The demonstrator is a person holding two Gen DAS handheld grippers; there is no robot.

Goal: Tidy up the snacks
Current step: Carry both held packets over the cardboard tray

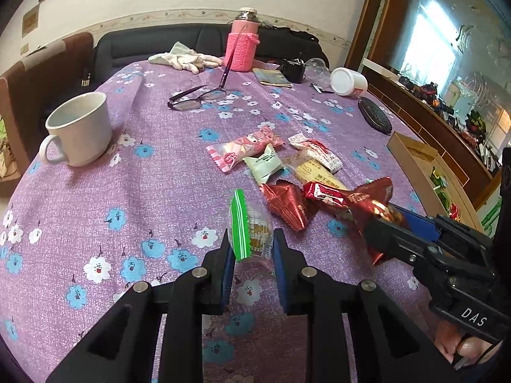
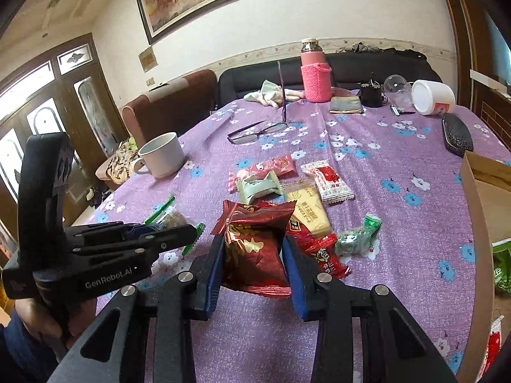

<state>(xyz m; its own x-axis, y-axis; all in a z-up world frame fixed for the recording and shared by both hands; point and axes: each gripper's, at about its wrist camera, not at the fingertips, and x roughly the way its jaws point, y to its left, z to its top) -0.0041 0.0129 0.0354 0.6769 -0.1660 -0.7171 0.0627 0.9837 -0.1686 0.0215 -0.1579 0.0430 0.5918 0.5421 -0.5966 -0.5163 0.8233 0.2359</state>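
Left tongs (image 1: 250, 249) pinching clear crinkly packet (image 1: 252, 236) (green-striped), right tongs (image 2: 252, 255) gripping glossy red foil pouch (image 2: 255, 242)

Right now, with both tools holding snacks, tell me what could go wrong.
1. The right tool pinches a puffy red packet by its sides; it could slip out or get crushed.
2. The left tool holds a clear bag with a green strip; thin film may slide free.
3. The two tools sit close together above the loose pile; a swing towards the box could scatter packets.
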